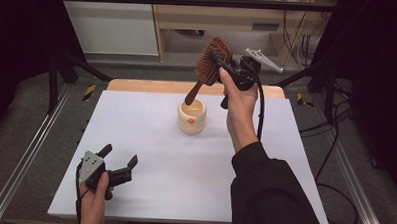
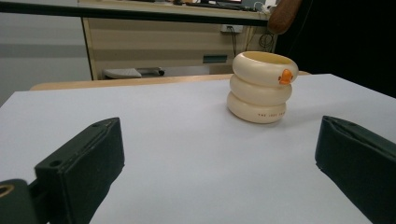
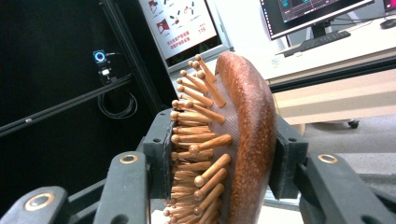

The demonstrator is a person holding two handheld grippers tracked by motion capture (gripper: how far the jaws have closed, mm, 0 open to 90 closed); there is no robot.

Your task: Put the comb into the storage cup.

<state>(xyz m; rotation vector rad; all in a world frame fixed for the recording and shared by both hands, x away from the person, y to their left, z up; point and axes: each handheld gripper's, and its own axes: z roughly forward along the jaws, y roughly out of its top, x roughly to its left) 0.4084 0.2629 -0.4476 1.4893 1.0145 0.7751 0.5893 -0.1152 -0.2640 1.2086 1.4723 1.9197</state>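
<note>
A brown wooden hairbrush with peg bristles hangs above the table, its handle end pointing down toward a cream ringed cup. My right gripper is shut on the brush head; in the right gripper view both pads press the hairbrush from the bristle side and from the back. The handle tip sits just over the cup's rim. My left gripper rests open at the table's near left with nothing between its jaws. From there the cup, with a small orange duck mark, stands ahead and to the right.
The white tabletop is framed by metal rails on both sides. A light wooden cabinet and cables stand behind the table. A monitor and keyboard appear on a desk in the right gripper view.
</note>
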